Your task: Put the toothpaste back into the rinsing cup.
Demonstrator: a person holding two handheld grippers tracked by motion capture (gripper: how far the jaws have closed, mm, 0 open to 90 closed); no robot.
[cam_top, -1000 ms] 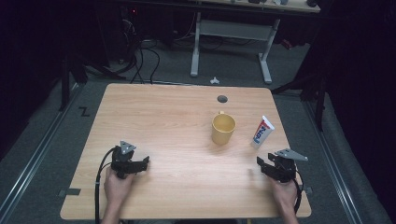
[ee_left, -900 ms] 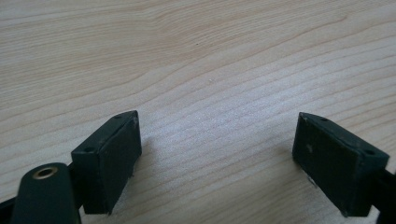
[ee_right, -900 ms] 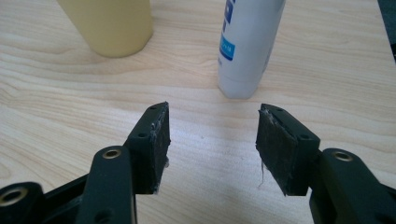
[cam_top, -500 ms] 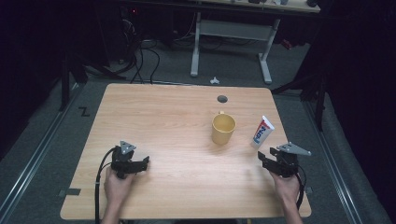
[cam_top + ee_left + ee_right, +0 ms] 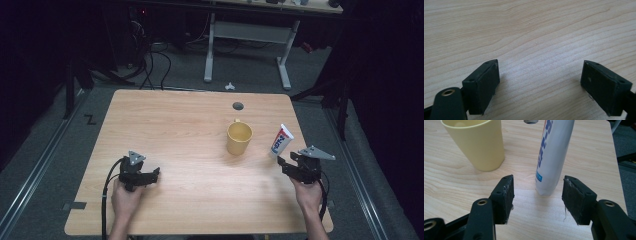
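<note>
Two things sit on the table (image 5: pixel 180 120): a yellow mug (image 5: pixel 239 138) right of centre and a white toothpaste tube (image 5: pixel 281 140) lying just beside it, nearer the right edge, the two close but apart. The right hand-held gripper (image 5: pixel 286 164) sits low at the near right of the table with its jaws spread wide, pointed at the near end of the tube. In the right gripper view the tube (image 5: pixel 552 157) lies straight ahead, its near end just beyond the gap between the jaws and touching neither, with the mug (image 5: pixel 477 143) off to the left. The left hand-held gripper (image 5: pixel 150 175) rests over bare wood at the near left, well apart from both things. Its jaws are also spread wide, with nothing between them but wood grain (image 5: pixel 536 45).
</note>
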